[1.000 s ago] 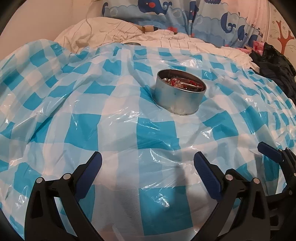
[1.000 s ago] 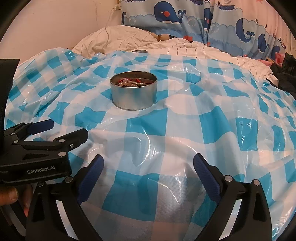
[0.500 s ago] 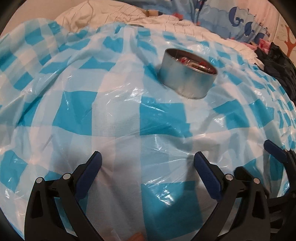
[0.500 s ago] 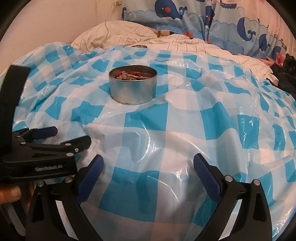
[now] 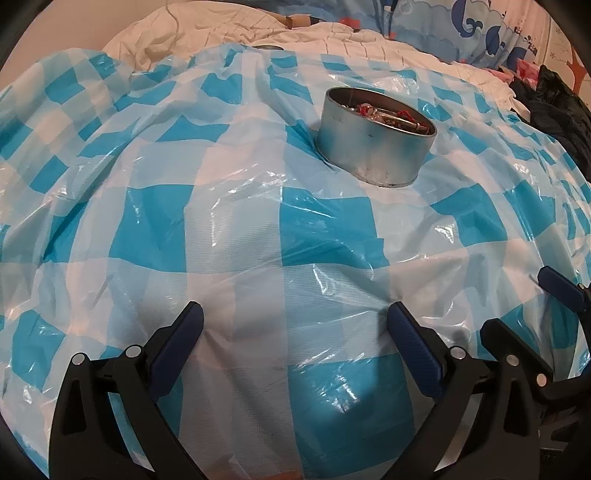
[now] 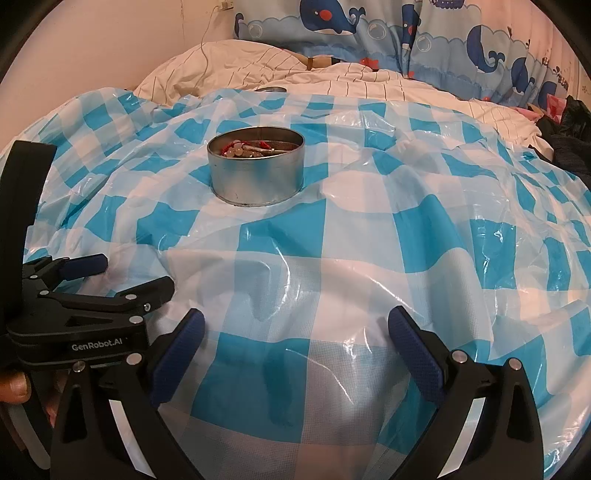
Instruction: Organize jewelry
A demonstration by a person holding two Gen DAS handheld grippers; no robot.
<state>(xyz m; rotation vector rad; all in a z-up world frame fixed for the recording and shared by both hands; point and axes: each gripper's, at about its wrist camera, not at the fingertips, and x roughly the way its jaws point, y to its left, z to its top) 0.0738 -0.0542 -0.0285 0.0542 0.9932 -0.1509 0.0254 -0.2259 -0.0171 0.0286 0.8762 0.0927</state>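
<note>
A round silver tin [image 5: 373, 147] stands on the blue-and-white checked plastic sheet [image 5: 236, 221], which is spread over a bed. Inside it lies a tangle of jewelry [image 5: 384, 116] with red cord and pale beads. In the right wrist view the tin [image 6: 255, 173] is ahead and left of centre, with the jewelry [image 6: 251, 149] showing over its rim. My left gripper [image 5: 295, 321] is open and holds nothing, well short of the tin. My right gripper [image 6: 295, 325] is also open with nothing in it. The left gripper [image 6: 125, 275] appears low on the left, with a hand behind it.
A small round metal piece [image 6: 271, 89], maybe a lid, lies at the sheet's far edge. Behind are a rumpled white striped duvet [image 6: 258, 66] and whale-print bedding [image 6: 369, 33]. Dark clothing [image 5: 554, 107] is piled at the right. One blue finger of the right gripper [image 5: 557, 288] shows on the left view's right edge.
The left wrist view has tipped down, so the tin sits higher in its frame. The right gripper has barely moved. Both stay open.
</note>
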